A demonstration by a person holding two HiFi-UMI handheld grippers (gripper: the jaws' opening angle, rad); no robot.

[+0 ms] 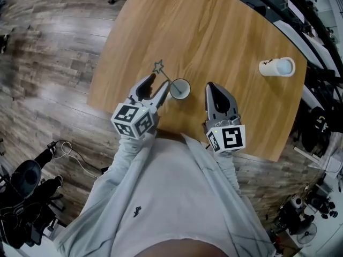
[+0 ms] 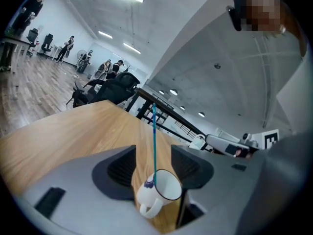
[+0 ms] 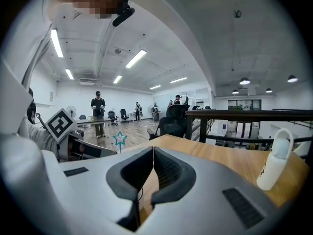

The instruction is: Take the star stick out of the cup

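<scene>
The left tool (image 1: pixel 160 81) is held over the near part of the wooden tabletop (image 1: pixel 214 31) with its jaws apart. In the left gripper view (image 2: pixel 153 154) the gap between its dark pads stays open, and nothing is clamped. The star stick (image 2: pixel 154 141) rises as a thin blue-green line through the middle of that gap, clear of both pads as far as this view shows. Its lower end sits inside the cup (image 2: pixel 164 190), a white mug with a dark rim. The mug stands on the tabletop just beyond the jaw tips, with its handle turned toward the tool. From the head view the cup (image 1: pixel 180 89) is just beside the left tool's tips, on their right. The star stick (image 1: pixel 163 74) leans out of it up and to the left, passing close by the jaw tips, and its outlined star head lies past them. The right tool (image 1: pixel 210 85) hovers to the right of the cup, near it but not touching. In its own view the right tool (image 3: pixel 152 151) has its jaws pressed together with nothing between them, and the star (image 3: pixel 120 139) shows off to its left. A white container (image 1: pixel 277 67) stands well apart, near the tabletop's far right corner.
</scene>
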